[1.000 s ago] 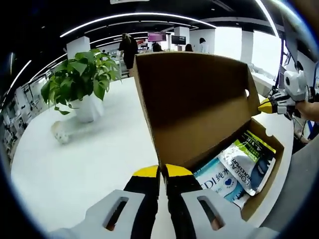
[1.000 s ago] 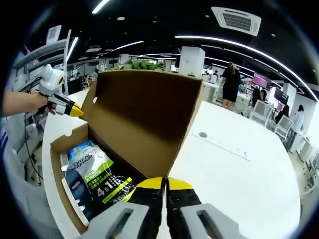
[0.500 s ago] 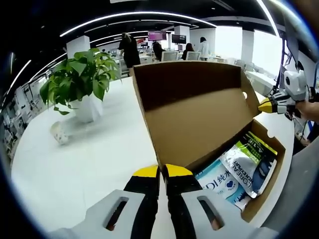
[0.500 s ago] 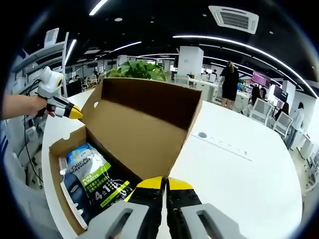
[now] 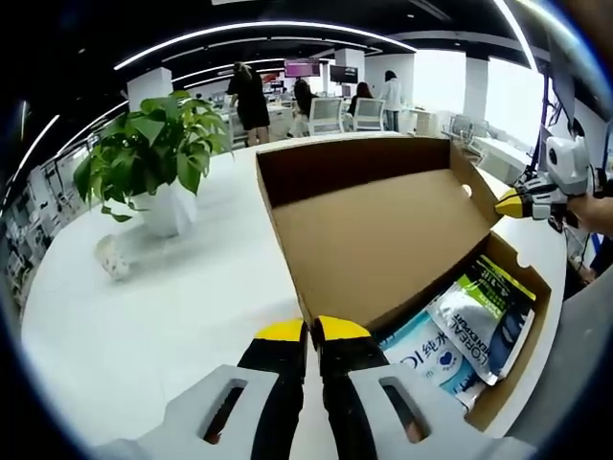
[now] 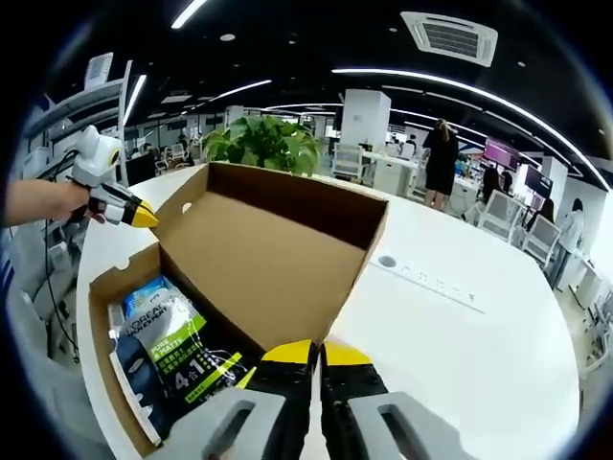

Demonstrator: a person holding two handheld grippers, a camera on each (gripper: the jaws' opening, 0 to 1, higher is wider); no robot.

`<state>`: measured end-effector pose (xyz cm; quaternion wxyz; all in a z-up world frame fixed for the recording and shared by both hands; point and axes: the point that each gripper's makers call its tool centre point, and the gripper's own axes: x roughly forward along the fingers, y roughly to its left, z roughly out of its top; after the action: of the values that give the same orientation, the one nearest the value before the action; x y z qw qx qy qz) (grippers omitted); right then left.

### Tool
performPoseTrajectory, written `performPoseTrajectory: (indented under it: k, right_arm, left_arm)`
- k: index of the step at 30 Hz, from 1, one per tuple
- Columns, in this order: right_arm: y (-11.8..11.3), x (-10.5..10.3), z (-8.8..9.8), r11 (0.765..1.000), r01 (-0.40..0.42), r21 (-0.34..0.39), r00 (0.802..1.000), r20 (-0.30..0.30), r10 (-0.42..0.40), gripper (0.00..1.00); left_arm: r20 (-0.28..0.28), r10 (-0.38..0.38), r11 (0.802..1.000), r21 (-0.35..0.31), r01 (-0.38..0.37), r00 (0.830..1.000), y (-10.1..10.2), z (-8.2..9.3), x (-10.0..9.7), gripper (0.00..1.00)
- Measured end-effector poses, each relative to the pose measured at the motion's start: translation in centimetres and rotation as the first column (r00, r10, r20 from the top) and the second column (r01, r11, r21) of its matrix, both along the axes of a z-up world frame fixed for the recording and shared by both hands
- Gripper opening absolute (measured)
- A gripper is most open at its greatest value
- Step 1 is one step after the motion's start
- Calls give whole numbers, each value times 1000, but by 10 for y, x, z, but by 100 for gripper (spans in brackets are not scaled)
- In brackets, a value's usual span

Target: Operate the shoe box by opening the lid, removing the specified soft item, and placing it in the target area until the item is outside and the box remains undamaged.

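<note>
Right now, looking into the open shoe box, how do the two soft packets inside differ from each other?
The green and white packet lies on top, while the light blue packet sits partly under it, nearer the hinge side of the shoe box. The green and white packet has a bright yellow-green band and dark panels; the light blue packet is pale blue with a dark heart mark. Both lie flat inside the box, and neither gripper touches them.
</note>
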<state>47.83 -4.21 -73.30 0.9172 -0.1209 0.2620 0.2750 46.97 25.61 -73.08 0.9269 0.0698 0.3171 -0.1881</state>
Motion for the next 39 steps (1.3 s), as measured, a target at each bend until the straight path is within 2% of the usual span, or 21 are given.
performPoseTrajectory:
  k: [39]
  right_arm:
    - [-2,18,-14,1000,-4,-16,1000,-21,4,0]
  left_arm:
    - [1,12,1000,-22,-12,1000,0,-7,17,2]
